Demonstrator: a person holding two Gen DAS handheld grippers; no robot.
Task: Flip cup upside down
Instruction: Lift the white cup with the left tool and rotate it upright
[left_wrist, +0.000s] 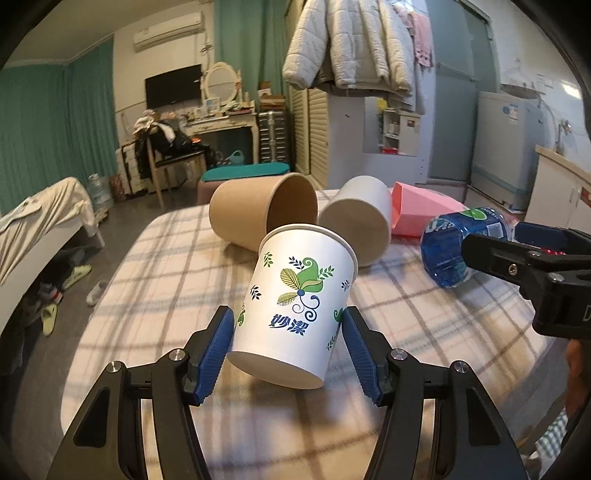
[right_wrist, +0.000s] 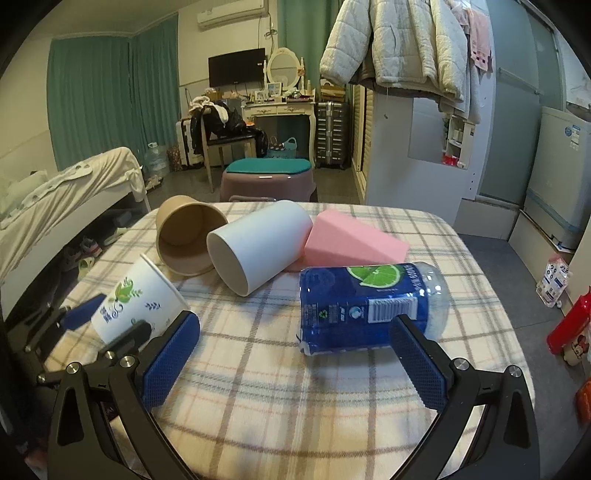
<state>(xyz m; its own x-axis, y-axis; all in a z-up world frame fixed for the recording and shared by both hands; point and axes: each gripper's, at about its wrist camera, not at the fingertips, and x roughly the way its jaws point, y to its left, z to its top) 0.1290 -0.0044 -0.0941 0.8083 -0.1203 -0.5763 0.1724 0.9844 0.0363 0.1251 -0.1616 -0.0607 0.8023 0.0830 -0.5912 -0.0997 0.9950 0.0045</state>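
A white paper cup with a green leaf print (left_wrist: 299, 306) is held between the blue pads of my left gripper (left_wrist: 288, 350), tilted, its mouth up and away and its base toward the camera, above the checked tablecloth. It also shows in the right wrist view (right_wrist: 136, 299), low left, leaning with its mouth to the upper right. My right gripper (right_wrist: 291, 358) is open and empty, just in front of a lying blue bottle (right_wrist: 369, 302); its black finger shows at the right edge of the left wrist view (left_wrist: 517, 266).
A brown paper cup (right_wrist: 184, 236) and a plain white cup (right_wrist: 258, 247) lie on their sides at the back of the table (right_wrist: 295, 406). A pink foam wedge (right_wrist: 351, 240) lies behind the bottle. A bed stands to the left, a stool beyond the table.
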